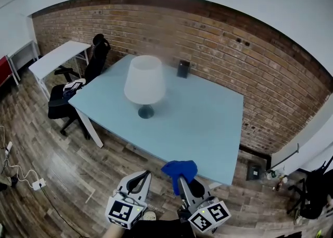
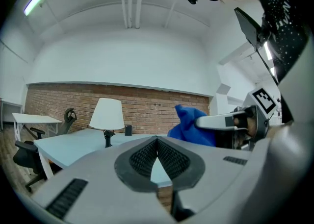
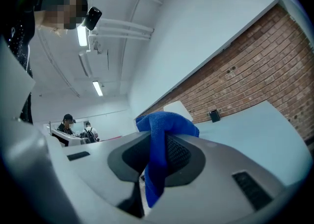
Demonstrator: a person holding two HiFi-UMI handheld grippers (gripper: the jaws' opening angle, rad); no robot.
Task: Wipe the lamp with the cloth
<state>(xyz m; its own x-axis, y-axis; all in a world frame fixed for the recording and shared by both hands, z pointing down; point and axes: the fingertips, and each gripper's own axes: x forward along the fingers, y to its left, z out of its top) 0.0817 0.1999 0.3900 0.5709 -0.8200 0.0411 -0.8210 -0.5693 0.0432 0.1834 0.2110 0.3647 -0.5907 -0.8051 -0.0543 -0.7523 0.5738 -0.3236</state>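
Observation:
A table lamp (image 1: pixel 144 79) with a white shade and dark base stands on the pale blue table (image 1: pixel 208 127), toward its far left; the lamp (image 2: pixel 107 114) is also small in the left gripper view. My right gripper (image 1: pixel 178 178) is shut on a blue cloth (image 1: pixel 180 169), held near the table's front edge; the cloth (image 3: pixel 162 139) hangs pinched between the jaws. My left gripper (image 1: pixel 144 175) is shut and empty, just left of the right one, off the table's front edge. Both are well short of the lamp.
A small dark box (image 1: pixel 183 69) stands at the table's back edge by the brick wall (image 1: pixel 244 65). A black office chair (image 1: pixel 78 94) and a white side table (image 1: pixel 57 57) sit left of the table. Cables (image 1: pixel 21 177) lie on the wooden floor.

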